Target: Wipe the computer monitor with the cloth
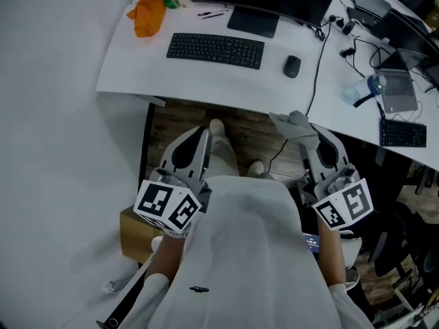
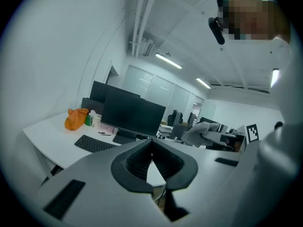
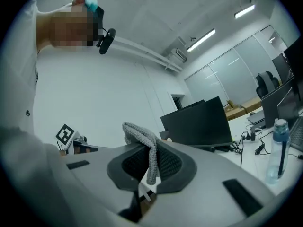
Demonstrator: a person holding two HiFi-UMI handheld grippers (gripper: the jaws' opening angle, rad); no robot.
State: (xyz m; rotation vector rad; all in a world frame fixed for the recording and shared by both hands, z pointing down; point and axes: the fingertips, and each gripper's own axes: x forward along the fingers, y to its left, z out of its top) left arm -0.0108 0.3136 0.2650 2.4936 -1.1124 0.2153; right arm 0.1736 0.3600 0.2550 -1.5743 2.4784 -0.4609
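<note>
The right gripper [image 3: 153,148] is closed on the grey cloth [image 3: 139,132]. The cloth is bunched over the top of the jaws, and one knitted end hangs down between the pads. The left gripper [image 2: 151,144] has its jaws together at the tips, with nothing between them.

In the head view, both grippers are held low in front of the person's body. They are side by side over the wooden floor [image 1: 240,125], short of the near edge of the white counter [image 1: 130,67]. The cloth projects forward from the tips of the right gripper.

The computer monitor [image 2: 132,117] stands at the back of the counter, well apart from both grippers. Its screen is dark and the cloth is not touching it. A black keyboard [image 1: 215,49] lies in front of the monitor stand [image 1: 254,21]. A black mouse [image 1: 292,66] lies just beside the keyboard, at its right end in the head view. An orange bag [image 1: 149,12] sits at the far left corner of the counter.

A clear water bottle [image 3: 277,148] stands on the adjoining counter to the right, near a laptop [image 1: 398,91] and loose cables.
</note>
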